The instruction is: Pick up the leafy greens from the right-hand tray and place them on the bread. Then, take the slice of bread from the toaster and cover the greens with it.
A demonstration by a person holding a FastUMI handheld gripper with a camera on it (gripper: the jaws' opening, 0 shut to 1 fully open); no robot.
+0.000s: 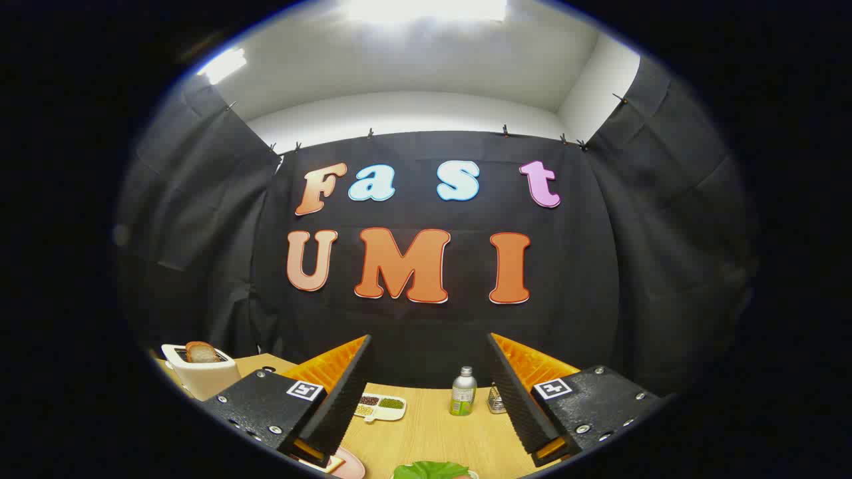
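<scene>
Held above a wooden tabletop (432,432), the hand-held gripper (429,406) has its two fingers spread wide apart, with nothing between them. Each finger rises from a dark textured block carrying a small square black-and-white marker.

Leafy greens (431,470) lie low between the two fingers, close to the camera, on something pale of which just an edge shows. Only the upper part of the leaves is in sight.

Beside the base of the left finger sits the rim of a pink plate (351,464), with a pale piece resting on it that is too cut off to identify.

Farther along the tabletop, beyond the fingers, a small white divided dish (382,406) holds dark, tan and green contents in separate compartments. To its right stands a small metal bottle (462,392) with a green label, upright, and just beside that a small shiny container (495,400), partly hidden by the right finger.

Well off to the left, past the left finger, a white toaster (200,374) stands on the tabletop with a browned slice of bread (202,352) sticking up out of its slot.

Black cloth walls close in the booth behind everything, with a white ceiling and bright lights above.
</scene>
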